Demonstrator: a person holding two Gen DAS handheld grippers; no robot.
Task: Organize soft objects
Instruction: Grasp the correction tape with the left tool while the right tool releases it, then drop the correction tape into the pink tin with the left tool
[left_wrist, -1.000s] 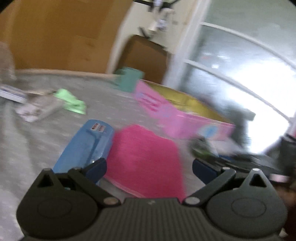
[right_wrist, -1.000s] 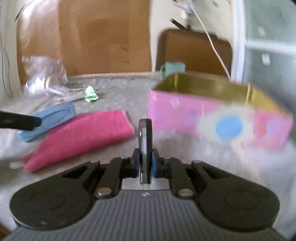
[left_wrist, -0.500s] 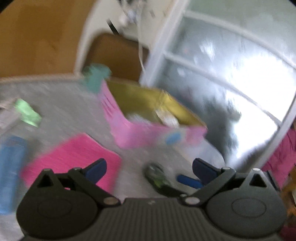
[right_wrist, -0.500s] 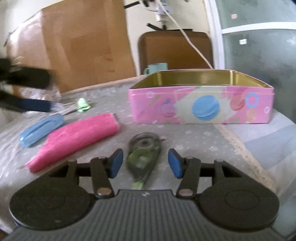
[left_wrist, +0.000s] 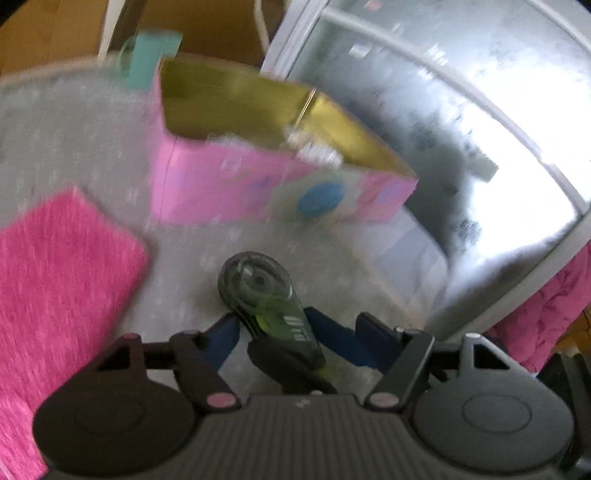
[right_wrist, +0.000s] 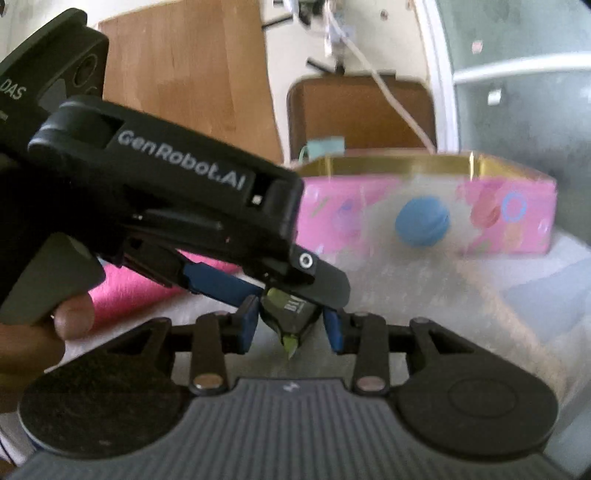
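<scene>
The right tool (right_wrist: 290, 325) is clamping the nose end of a green-tinted correction tape dispenser (left_wrist: 258, 291). Its jaws have just been closing, and its blue pads (right_wrist: 248, 326) are now pressing on the dispenser's two sides. The dispenser is lying on the grey-clothed table (left_wrist: 92, 147), just in front of the pink tin box (left_wrist: 229, 192).

The left tool (left_wrist: 297, 332) is reaching in from the left and straddling the same dispenser. Its jaws are standing fairly wide, reaching around both the dispenser and one of the right tool's fingers. The blur is hiding whether its pads are touching anything. A person's hand (right_wrist: 44, 332) is gripping its handle.

The soft thing, a folded pink cloth (left_wrist: 55, 295), is lying flat on the table to the left of the dispenser, apart from both tools and outside the tin. The tin is standing open, showing its gold inside, and a teal mug (left_wrist: 155, 55) is sitting behind it.
</scene>
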